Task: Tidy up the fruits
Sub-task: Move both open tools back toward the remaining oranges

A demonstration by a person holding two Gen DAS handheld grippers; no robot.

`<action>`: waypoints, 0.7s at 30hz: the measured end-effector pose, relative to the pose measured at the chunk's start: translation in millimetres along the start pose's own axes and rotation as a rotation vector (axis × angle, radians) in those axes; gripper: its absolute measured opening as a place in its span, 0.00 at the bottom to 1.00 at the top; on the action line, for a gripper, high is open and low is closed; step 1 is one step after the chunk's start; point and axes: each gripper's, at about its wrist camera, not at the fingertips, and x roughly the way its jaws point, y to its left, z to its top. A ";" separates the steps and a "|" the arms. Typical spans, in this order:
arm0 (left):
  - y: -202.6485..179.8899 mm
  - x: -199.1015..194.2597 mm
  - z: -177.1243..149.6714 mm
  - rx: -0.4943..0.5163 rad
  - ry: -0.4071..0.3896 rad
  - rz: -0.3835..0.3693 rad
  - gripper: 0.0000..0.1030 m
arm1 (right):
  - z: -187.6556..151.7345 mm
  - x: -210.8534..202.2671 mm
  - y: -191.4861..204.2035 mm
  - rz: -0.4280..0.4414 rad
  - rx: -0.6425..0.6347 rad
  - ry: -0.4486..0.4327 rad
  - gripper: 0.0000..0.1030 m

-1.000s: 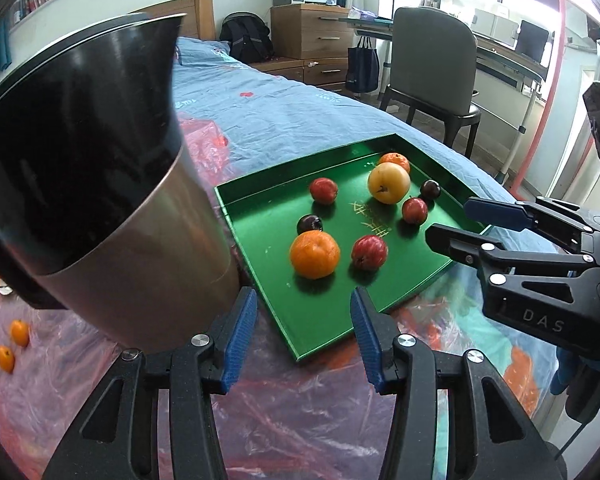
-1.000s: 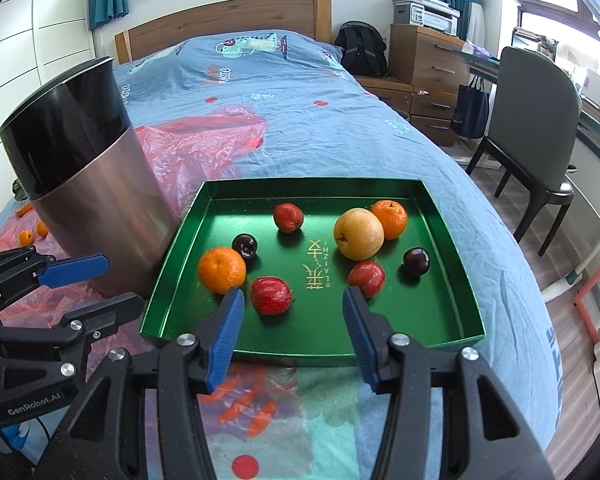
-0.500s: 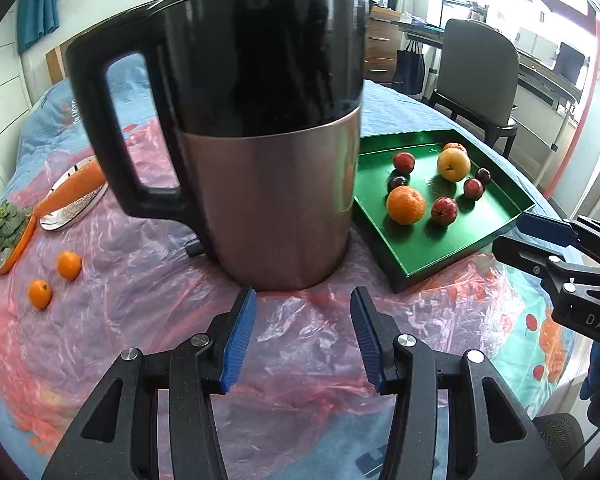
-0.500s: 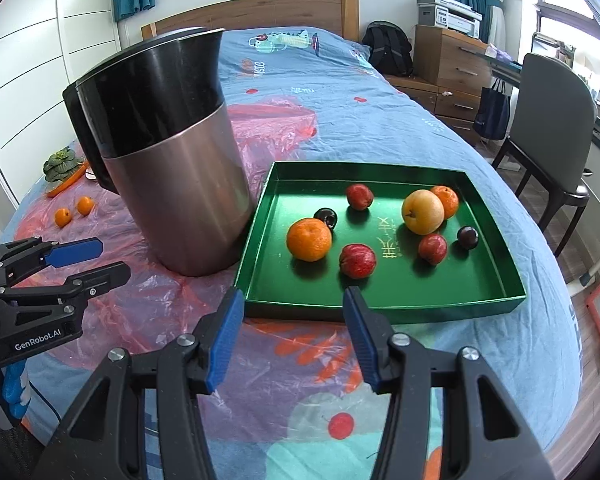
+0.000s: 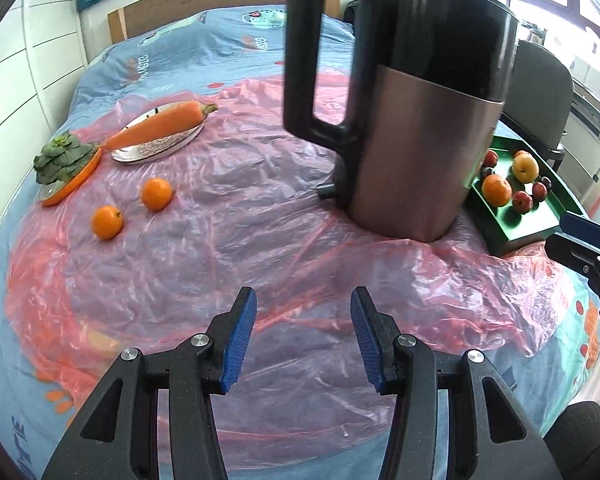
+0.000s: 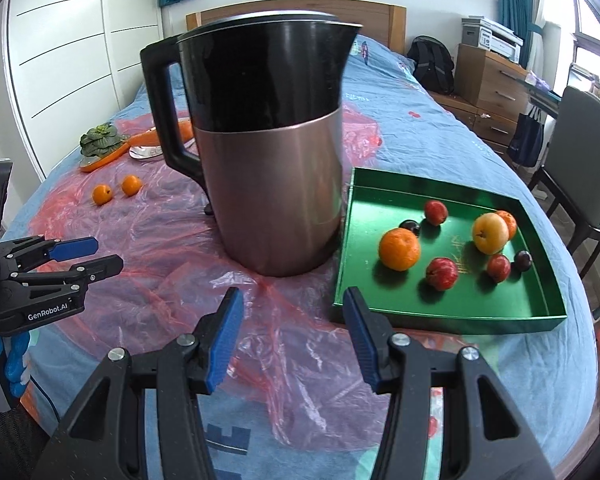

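A green tray on the bed holds several fruits: a large orange, a yellow apple, red plums and dark plums. It also shows in the left wrist view. Two small oranges lie loose on the pink plastic sheet at the left; they also show in the right wrist view. My left gripper is open and empty over the plastic. My right gripper is open and empty, in front of the tray and kettle.
A tall black and copper kettle stands between the loose oranges and the tray. A silver dish with a carrot and an orange dish with a green plant sit at the far left. A chair stands to the right.
Both grippers have pulled back and swung left. The kettle has come fully into view, and the loose oranges and dishes now show. Both grippers stay open.
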 end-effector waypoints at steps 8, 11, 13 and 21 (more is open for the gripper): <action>58.6 3.6 -5.9 -0.101 -0.010 0.067 0.42 | 1.7 21.6 33.9 0.058 -0.024 0.026 0.73; 81.0 6.3 -7.7 -0.142 -0.015 0.089 0.42 | 4.9 27.9 48.5 0.078 -0.049 0.031 0.73; 98.0 7.8 -8.7 -0.179 -0.018 0.101 0.43 | 8.0 33.3 60.1 0.091 -0.073 0.035 0.73; 162.2 19.7 -5.2 -0.282 -0.034 0.159 0.46 | 22.9 68.0 112.4 0.183 -0.151 0.052 0.73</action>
